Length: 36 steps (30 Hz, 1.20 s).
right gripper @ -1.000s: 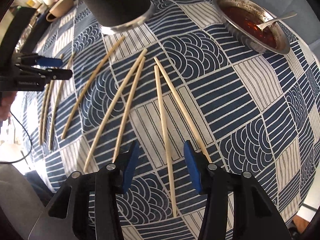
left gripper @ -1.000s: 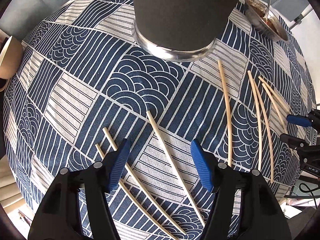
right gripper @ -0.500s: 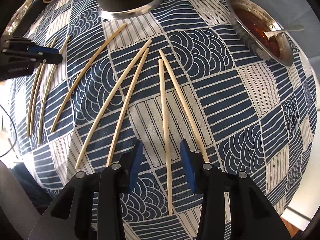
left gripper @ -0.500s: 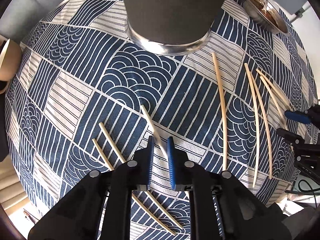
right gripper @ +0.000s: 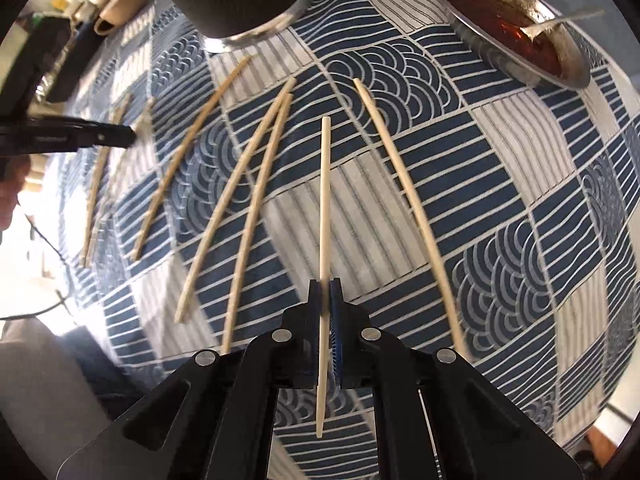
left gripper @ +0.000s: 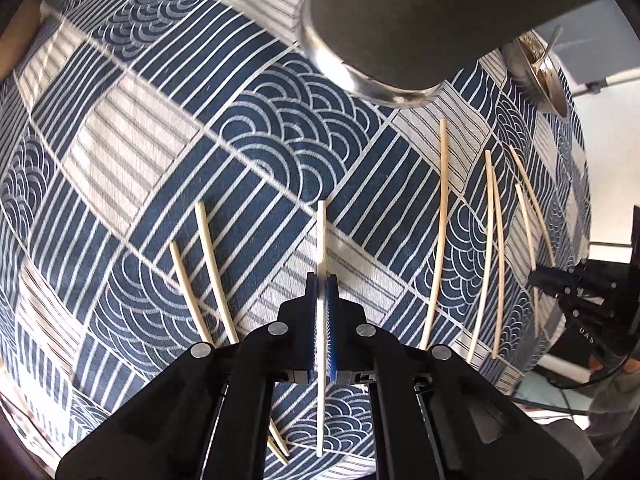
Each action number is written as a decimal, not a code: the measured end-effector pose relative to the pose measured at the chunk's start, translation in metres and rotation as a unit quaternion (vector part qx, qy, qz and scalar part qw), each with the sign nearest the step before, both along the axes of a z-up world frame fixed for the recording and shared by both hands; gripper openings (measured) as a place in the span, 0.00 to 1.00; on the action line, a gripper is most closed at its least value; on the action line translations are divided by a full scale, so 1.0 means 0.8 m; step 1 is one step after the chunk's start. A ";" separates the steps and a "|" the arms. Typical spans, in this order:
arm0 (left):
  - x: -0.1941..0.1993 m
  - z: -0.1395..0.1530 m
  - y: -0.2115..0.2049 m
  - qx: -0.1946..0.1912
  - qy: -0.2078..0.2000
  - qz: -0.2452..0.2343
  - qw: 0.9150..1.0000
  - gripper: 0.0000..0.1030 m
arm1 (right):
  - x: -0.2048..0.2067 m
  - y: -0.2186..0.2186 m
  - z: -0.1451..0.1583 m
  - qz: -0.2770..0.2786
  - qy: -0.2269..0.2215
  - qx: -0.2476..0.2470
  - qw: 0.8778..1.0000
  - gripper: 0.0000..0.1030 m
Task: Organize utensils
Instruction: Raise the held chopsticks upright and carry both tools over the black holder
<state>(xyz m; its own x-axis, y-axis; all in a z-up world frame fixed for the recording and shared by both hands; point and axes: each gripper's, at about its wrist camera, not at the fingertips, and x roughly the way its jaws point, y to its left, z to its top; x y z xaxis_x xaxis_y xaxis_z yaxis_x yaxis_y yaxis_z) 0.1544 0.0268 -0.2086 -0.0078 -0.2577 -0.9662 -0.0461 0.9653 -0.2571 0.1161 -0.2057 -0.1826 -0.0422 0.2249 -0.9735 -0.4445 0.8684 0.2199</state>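
Now one pale, slender chopstick (left gripper: 321, 240) (right gripper: 325, 200) per closed gripper.

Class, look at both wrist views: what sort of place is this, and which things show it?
Probably a dining table at home: a patterned blue tablecloth, loose chopsticks and a metal bowl of reddish sauce with a spoon.

Dark holder (left gripper: 420, 8): top cut off by frame edge.
Two left chopsticks (left gripper: 212, 276): lower lengths hidden — behind gripper.
Far tablecloth (right gripper: 120, 128): motion-blurred.
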 end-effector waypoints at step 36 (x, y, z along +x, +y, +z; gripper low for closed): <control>0.042 0.276 0.035 -0.025 -0.236 0.005 0.971 0.04 | 0.086 0.063 0.244 0.008 -0.186 0.205 0.961 0.05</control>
